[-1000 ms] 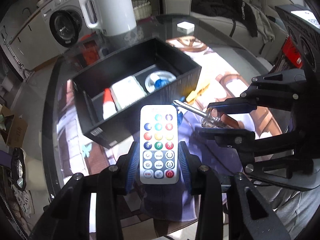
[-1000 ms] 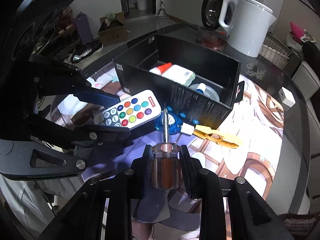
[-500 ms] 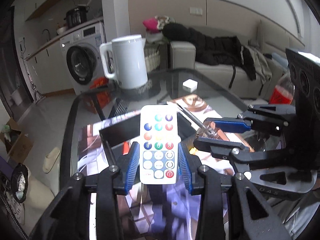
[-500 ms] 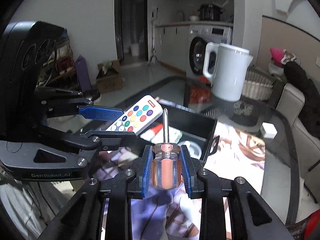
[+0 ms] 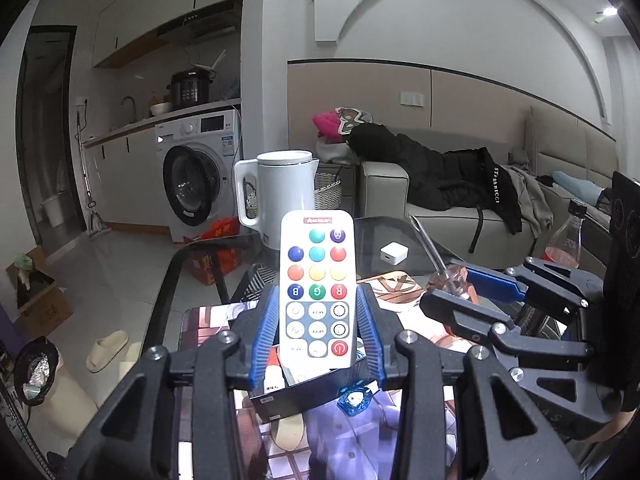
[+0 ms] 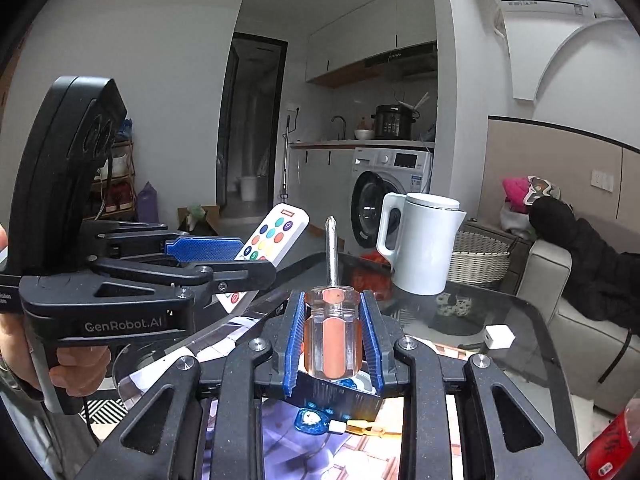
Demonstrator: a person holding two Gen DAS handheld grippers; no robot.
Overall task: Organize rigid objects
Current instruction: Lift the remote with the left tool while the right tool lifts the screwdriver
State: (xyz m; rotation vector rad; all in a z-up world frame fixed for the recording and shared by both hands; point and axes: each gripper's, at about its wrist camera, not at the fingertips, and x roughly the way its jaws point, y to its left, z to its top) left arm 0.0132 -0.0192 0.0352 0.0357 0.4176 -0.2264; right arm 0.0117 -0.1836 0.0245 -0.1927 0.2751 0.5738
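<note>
Both my grippers have tilted way up since a second ago, so the black box (image 5: pixel 280 394) dropped to the bottom of view on the worktop (image 5: pixel 384 232). Left gripper (image 5: pixel 317 322) jaws grasp the remote (image 5: pixel 317 288). Right gripper (image 6: pixel 333 338) jaws are clenched on the screwdriver (image 6: pixel 333 330), tip up.

White walls and a pale tiled floor (image 5: pixel 132 256) surround a glass tabletop (image 6: pixel 472 316). A washer (image 5: pixel 200 180) sits under a counter (image 5: pixel 160 120) with a cooker (image 5: pixel 191 89). A grey sofa (image 5: pixel 436 216) carries dark clothes (image 5: pixel 436 172). A ceiling spotlight (image 5: pixel 609 11) glows.
</note>
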